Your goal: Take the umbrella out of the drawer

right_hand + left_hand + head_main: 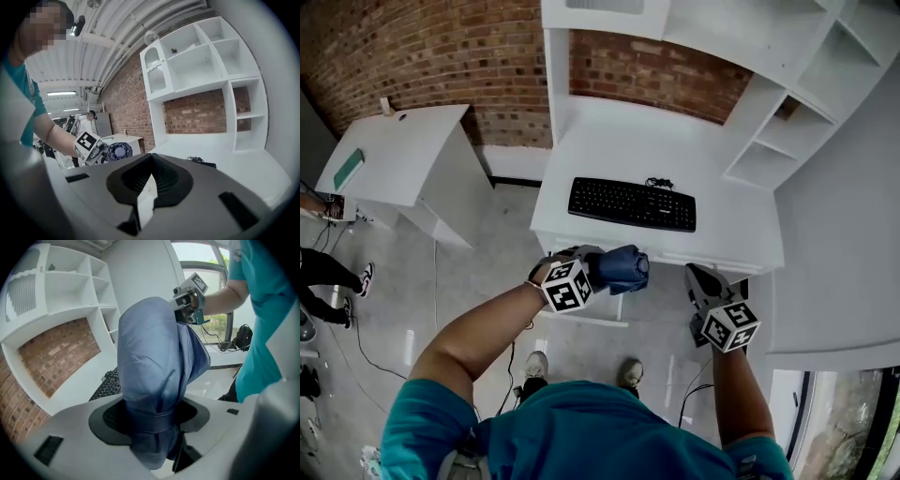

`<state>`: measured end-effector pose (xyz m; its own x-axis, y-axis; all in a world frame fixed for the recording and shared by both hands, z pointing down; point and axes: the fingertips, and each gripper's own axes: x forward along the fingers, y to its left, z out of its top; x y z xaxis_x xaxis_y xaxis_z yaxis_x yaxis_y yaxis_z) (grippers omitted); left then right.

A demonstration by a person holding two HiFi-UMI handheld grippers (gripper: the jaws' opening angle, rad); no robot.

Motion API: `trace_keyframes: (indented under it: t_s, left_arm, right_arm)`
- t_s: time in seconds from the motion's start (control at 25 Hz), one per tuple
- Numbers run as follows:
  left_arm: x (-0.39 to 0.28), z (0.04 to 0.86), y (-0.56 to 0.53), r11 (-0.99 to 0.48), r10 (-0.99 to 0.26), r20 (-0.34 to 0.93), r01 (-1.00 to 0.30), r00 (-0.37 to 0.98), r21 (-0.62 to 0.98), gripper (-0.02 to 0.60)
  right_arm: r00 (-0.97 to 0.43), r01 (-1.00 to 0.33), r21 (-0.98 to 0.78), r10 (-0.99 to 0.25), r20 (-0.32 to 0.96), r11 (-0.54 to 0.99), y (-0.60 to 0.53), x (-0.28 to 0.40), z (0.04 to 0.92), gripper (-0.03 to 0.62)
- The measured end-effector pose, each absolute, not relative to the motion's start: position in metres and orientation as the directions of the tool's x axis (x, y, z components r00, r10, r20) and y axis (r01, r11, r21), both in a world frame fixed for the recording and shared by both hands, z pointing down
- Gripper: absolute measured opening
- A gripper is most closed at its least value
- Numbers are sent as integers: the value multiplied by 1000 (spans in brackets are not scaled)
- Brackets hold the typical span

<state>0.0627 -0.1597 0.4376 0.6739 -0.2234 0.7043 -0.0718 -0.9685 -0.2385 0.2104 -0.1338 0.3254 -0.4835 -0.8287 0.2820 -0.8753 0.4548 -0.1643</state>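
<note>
A folded blue umbrella [150, 357] with its strap wrapped round it stands up between the jaws of my left gripper [150, 414], which is shut on its lower end. In the head view the left gripper [598, 272] holds the umbrella [624, 268] level, in front of the white desk's [609, 150] front edge, pointing right. My right gripper [701, 275] hangs a little to the right of the umbrella's tip, apart from it. In the right gripper view its jaws meet at the tips [151, 157] with nothing between them, and the umbrella's end [119, 151] shows at the left.
A black keyboard [631, 203] lies on the desk, with white shelves [787, 103] on the right and a brick wall [422, 47] behind. A white ledge [581, 319] juts out under the desk's edge. A second white table [394, 155] stands at the left. Cables trail on the floor [356, 347].
</note>
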Motion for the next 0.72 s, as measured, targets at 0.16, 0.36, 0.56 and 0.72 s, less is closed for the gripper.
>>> trace_keyframes:
  t_s: [0.16,0.36,0.56,0.72]
  left_arm:
    - [62,387,-161,-960,-260,644,-123,719,-250,267]
    - [57,321,-169,-953,-300,542,-220,785,-209,268]
    - [50,258,-175,-947,-320,451,-279,833,-156,268]
    - [39,204,-178,-941,-338,395,-316,855,-120,268]
  right_arm:
    - [-480,-877,-138,-837,263,460,-135,209,294,21]
    - [-477,-879,-94,-850,224,468,-141,205,248,21]
    - [-469,-882,-58,-865,180,467,-142,209,194,21]
    - [-463,-886,-57,-872,159,460,-143,208,154,21]
